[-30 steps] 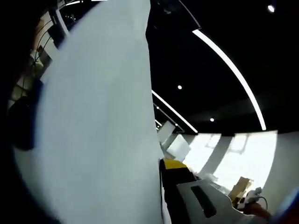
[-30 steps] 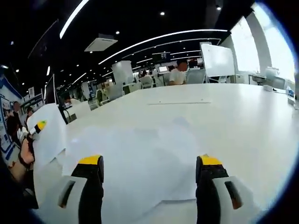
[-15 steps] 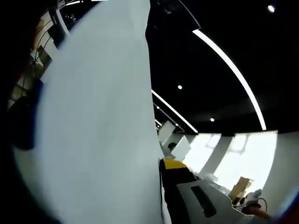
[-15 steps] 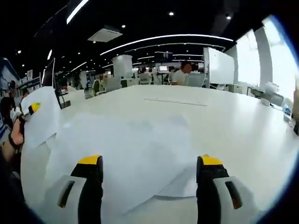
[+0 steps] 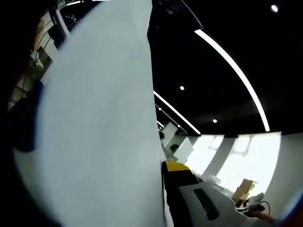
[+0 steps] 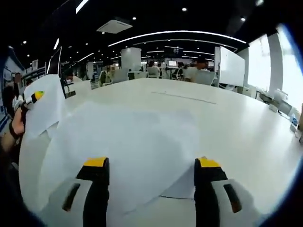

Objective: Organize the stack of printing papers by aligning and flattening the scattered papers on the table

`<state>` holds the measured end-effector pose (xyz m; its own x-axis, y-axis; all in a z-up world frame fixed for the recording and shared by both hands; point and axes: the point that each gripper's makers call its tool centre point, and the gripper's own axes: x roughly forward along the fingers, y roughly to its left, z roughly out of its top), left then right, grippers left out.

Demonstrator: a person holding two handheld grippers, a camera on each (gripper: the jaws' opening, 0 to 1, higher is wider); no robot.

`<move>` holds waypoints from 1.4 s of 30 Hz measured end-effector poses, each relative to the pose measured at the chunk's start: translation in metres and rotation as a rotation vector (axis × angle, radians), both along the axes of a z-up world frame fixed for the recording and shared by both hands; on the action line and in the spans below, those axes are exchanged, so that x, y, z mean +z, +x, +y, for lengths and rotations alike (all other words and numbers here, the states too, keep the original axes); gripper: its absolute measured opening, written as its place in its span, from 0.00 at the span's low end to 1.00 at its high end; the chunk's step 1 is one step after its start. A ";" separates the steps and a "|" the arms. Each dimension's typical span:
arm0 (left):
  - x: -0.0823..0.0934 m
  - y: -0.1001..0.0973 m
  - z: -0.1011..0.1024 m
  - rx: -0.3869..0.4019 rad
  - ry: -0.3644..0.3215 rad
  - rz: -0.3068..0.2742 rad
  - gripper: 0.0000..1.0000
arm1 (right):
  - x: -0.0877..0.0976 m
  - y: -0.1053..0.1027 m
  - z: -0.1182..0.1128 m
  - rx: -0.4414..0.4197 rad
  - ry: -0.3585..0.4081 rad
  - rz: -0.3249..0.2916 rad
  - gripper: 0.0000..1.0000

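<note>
- The papers (image 6: pixel 128 151) lie loose and overlapping on the bench (image 6: pixel 227 123), right ahead of the right tool (image 6: pixel 150 189); their edges fan out at different angles, so the pile is not yet squared.
- One sheet (image 5: pixel 99 123) is held up off the bench at the far left of the right gripper view, pinched near its top edge by the left tool (image 6: pixel 37 96).
- In the left gripper view that same sheet stands close against the lens and hides one jaw; the tool looks clamped on it, though I cannot see both jaws meet there.
- The right tool's jaws stand wide apart above the papers, gripping nothing.
- A hand (image 6: pixel 14 130) shows below the lifted sheet at the left edge.
- Beyond the bench: a whiteboard (image 6: pixel 230 66), seated people and ceiling lights.
- Risks, as I judge them: the lifted sheet hangs from a small pinch and could crease or slip when lowered; pressing the right tool down on the fanned papers before aligning them could fold a corner or push the top sheets further askew.
</note>
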<state>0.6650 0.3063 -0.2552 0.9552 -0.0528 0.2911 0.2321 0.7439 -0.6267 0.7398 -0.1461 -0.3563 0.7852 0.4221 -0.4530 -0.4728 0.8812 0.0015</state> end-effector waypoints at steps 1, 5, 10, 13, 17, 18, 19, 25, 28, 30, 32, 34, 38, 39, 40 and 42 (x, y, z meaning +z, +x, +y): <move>0.000 0.000 -0.001 0.001 0.002 -0.001 0.06 | 0.000 -0.001 0.002 0.007 0.008 0.003 0.64; 0.001 -0.001 -0.001 0.001 0.002 -0.002 0.06 | 0.001 -0.001 0.003 0.007 0.008 -0.013 0.55; 0.001 -0.001 -0.001 -0.001 0.003 -0.003 0.06 | 0.004 -0.003 0.007 0.021 -0.026 -0.041 0.45; 0.000 -0.001 0.000 -0.001 0.003 -0.003 0.06 | 0.007 -0.004 0.010 0.033 -0.068 -0.066 0.42; 0.000 -0.001 0.000 -0.002 0.004 -0.003 0.06 | 0.008 -0.006 0.015 0.053 -0.096 -0.079 0.35; 0.000 -0.001 0.000 -0.002 0.004 -0.003 0.06 | 0.008 -0.007 0.017 0.060 -0.104 -0.086 0.33; 0.000 -0.001 0.000 -0.002 0.004 -0.003 0.06 | 0.008 -0.008 0.018 0.069 -0.115 -0.095 0.32; 0.000 -0.001 0.000 -0.003 0.005 -0.003 0.06 | 0.009 -0.012 0.028 0.113 -0.177 -0.141 0.21; 0.001 -0.001 0.000 -0.003 0.004 -0.003 0.06 | 0.008 -0.013 0.030 0.126 -0.180 -0.145 0.18; 0.000 -0.001 0.000 -0.004 0.004 -0.003 0.06 | 0.008 -0.013 0.030 0.125 -0.171 -0.142 0.19; 0.001 -0.001 0.000 -0.003 0.005 -0.003 0.06 | 0.008 -0.012 0.029 0.108 -0.150 -0.129 0.19; 0.001 -0.001 0.000 -0.005 0.005 -0.003 0.06 | 0.008 -0.013 0.029 0.109 -0.145 -0.127 0.18; 0.000 0.000 0.000 -0.007 0.004 -0.002 0.06 | 0.007 -0.012 0.029 0.104 -0.114 -0.122 0.17; 0.000 0.000 0.000 -0.007 0.003 -0.002 0.06 | 0.007 -0.012 0.029 0.104 -0.114 -0.122 0.16; 0.000 0.000 0.000 -0.007 0.003 -0.002 0.06 | 0.007 -0.012 0.029 0.104 -0.113 -0.122 0.15; 0.000 0.000 0.000 -0.007 0.003 -0.002 0.06 | 0.007 -0.012 0.029 0.104 -0.113 -0.122 0.13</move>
